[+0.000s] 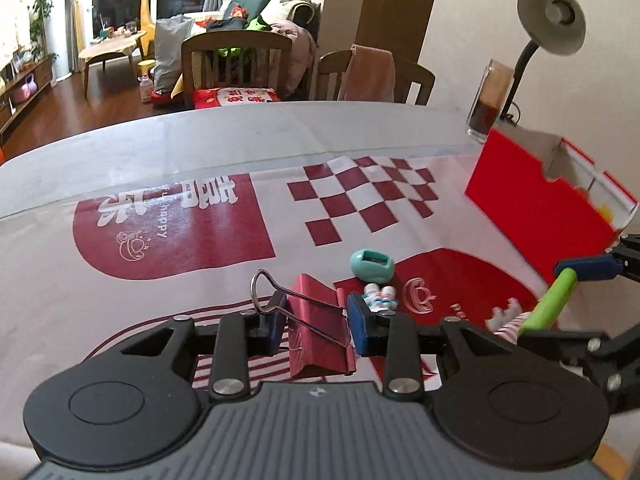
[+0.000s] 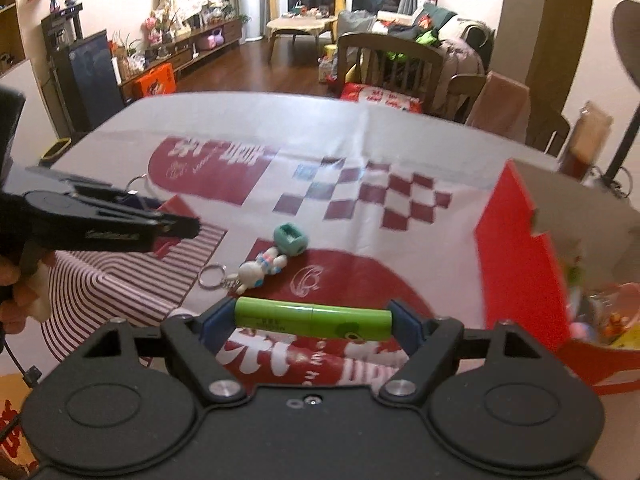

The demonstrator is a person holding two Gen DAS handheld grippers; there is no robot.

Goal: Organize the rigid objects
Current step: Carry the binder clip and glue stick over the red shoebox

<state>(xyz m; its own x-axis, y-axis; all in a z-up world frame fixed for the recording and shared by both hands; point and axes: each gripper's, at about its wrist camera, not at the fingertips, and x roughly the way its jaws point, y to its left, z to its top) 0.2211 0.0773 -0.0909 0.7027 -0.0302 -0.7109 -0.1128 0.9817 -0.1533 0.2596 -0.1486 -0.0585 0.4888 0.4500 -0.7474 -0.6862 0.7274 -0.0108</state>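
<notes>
The right gripper (image 2: 314,322) grips the green tube (image 2: 312,322) end to end between its fingers, with the red box (image 2: 516,256) ahead and to the right — carry it level over the rim before releasing. The left gripper (image 1: 316,324) clamps the red binder clip (image 1: 320,332) between its pads — hold it clear, well left of the box.

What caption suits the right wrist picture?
Right gripper holds a green tube endwise above the tablecloth, beside the red box.

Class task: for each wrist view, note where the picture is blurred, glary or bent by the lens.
Left wrist view: table edge bows from fisheye; glare on the plastic cover; red box and green tube smeared. Right wrist view: green tube sharp, red box and lamp blurred.
</notes>
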